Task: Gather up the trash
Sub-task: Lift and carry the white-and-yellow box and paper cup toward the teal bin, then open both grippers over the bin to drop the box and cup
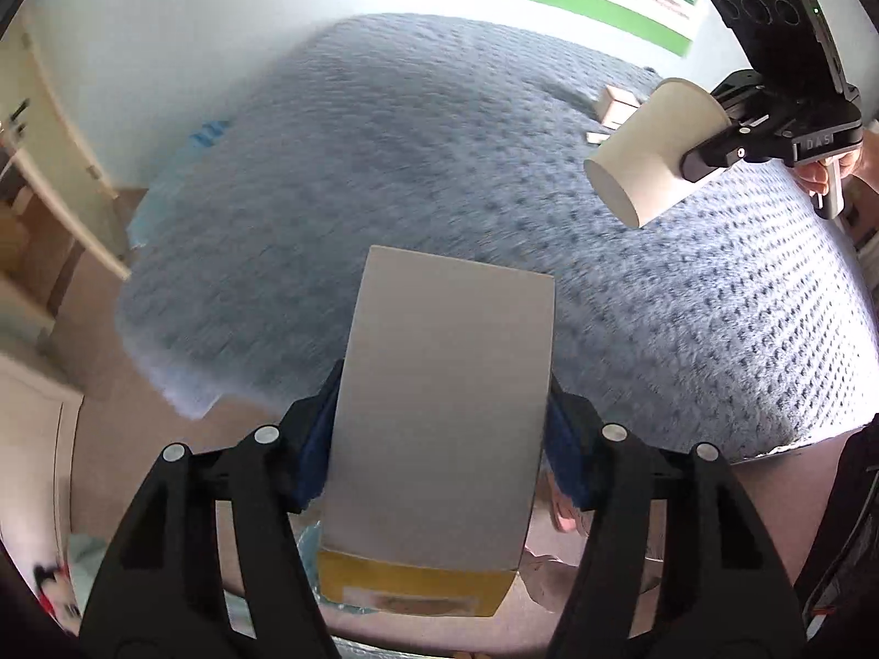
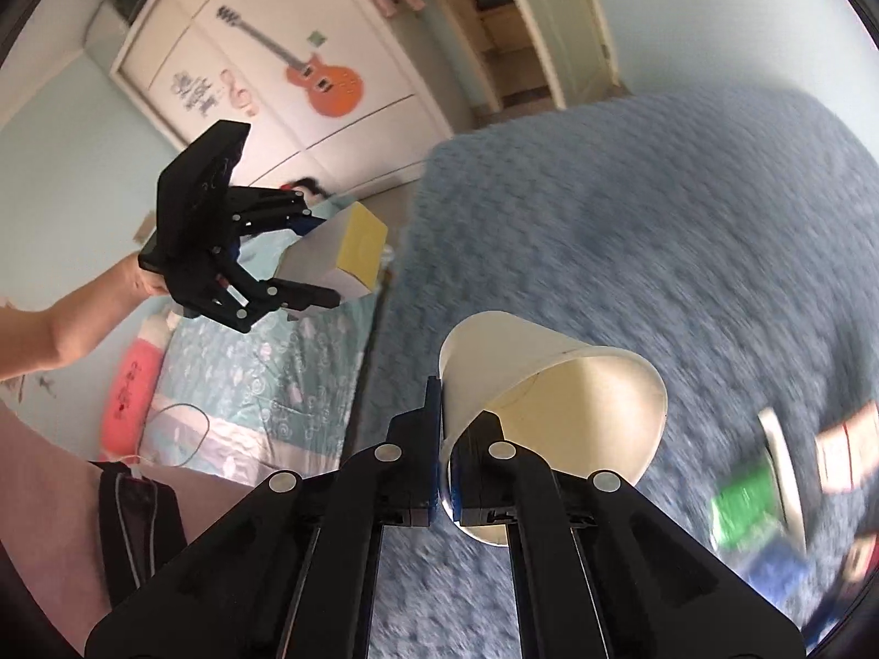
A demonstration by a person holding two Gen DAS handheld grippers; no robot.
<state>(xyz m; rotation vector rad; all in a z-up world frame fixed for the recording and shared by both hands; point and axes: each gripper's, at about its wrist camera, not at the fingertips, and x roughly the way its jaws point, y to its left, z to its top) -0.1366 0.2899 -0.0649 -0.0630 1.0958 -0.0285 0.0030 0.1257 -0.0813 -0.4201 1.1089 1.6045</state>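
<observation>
**Both grippers loaded above the bed, more litter on the far side**

Left wrist view: a bedroom, with a blue-grey textured bedspread (image 1: 439,176) filling the frame and pale floor below it. The left gripper (image 1: 442,456) holds a grey carton with a yellow end (image 1: 439,395) squarely between its pads, the carton's long axis running straight out along the fingers, clear of the bed. Up right, well apart, the right gripper (image 1: 708,156) carries a white paper cup (image 1: 654,154), base turned toward this camera.

Right wrist view: a wardrobe with a guitar sticker (image 2: 324,77) backs the scene. Here the right gripper (image 2: 445,472) is pinched tight on the cup's rim wall, one finger inside, the mouth facing the camera. The left gripper (image 2: 285,269) with its carton sits up left. Blurred litter (image 2: 769,472) lies on the bedspread to the right, nearer the right hand; no bin shows in either view.
</observation>
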